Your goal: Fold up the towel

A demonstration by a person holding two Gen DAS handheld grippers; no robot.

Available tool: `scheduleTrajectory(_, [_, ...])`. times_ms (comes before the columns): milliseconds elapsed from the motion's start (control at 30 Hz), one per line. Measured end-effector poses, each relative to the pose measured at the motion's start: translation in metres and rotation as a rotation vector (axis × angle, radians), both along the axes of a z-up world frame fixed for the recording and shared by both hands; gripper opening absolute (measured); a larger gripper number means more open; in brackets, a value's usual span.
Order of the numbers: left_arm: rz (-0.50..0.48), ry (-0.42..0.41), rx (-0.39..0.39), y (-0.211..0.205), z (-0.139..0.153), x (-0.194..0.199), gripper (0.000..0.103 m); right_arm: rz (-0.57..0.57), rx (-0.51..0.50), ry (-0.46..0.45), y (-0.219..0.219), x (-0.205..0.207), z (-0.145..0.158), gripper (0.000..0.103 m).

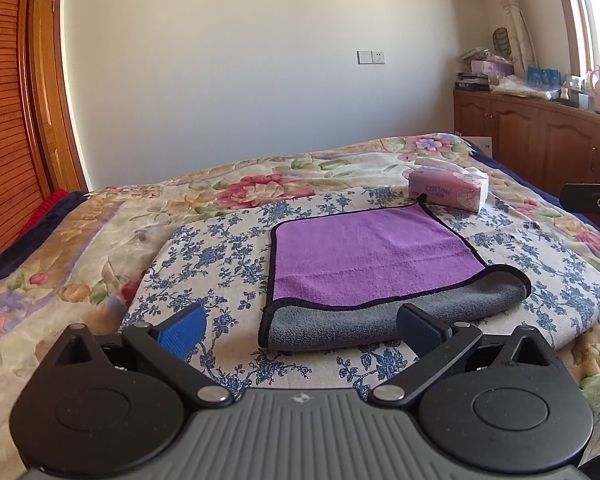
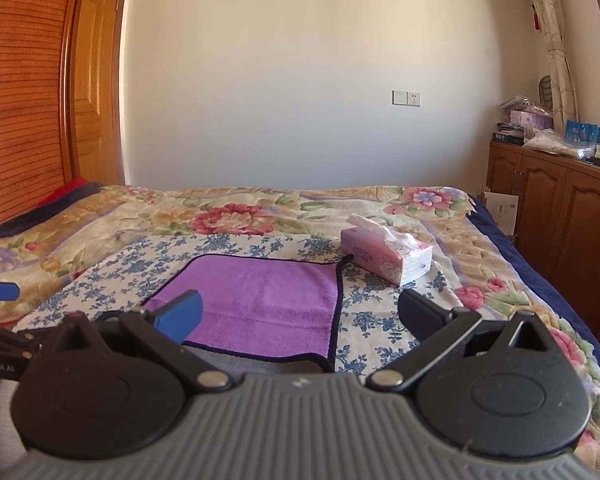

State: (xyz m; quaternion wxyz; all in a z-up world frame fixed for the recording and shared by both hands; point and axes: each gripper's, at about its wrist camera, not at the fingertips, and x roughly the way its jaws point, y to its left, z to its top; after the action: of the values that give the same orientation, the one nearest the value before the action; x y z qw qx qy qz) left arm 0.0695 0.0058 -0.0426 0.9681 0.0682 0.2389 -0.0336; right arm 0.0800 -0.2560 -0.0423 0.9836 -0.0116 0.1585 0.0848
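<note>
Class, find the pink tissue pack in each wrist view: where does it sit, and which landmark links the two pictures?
Left wrist view: tissue pack right of centre, at the purple towel's far right corner.
Right wrist view: tissue pack right of centre, beyond the towel's far right corner.
Shared landmark: wall socket.

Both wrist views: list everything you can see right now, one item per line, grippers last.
towel: one, purple face, grey underside, folded over along its near edge, on the blue-flowered cloth
blue-flowered cloth: one, white and blue, over the bedspread
bedspread: one, floral, on bed
tissue pack: one, pink, beyond towel's far right corner
cabinet: one, brown wood, right wall, cluttered top
wall switch: one, white
left gripper: open, before the towel
right gripper: open, above towel's right edge
</note>
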Motion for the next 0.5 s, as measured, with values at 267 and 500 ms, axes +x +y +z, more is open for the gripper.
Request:
scheduleTrajectory(267, [-0.011, 0.014, -0.036, 0.005, -0.001, 0.014, 0.097, 0.006, 0.007, 0.031, -0.001, 0.011, -0.005, 0.103])
scheduleTrajectory(500, [-0.024, 0.029, -0.06, 0.012, -0.004, 0.03, 0.091, 0.007, -0.002, 0.058, -0.001, 0.024, -0.009, 0.103])
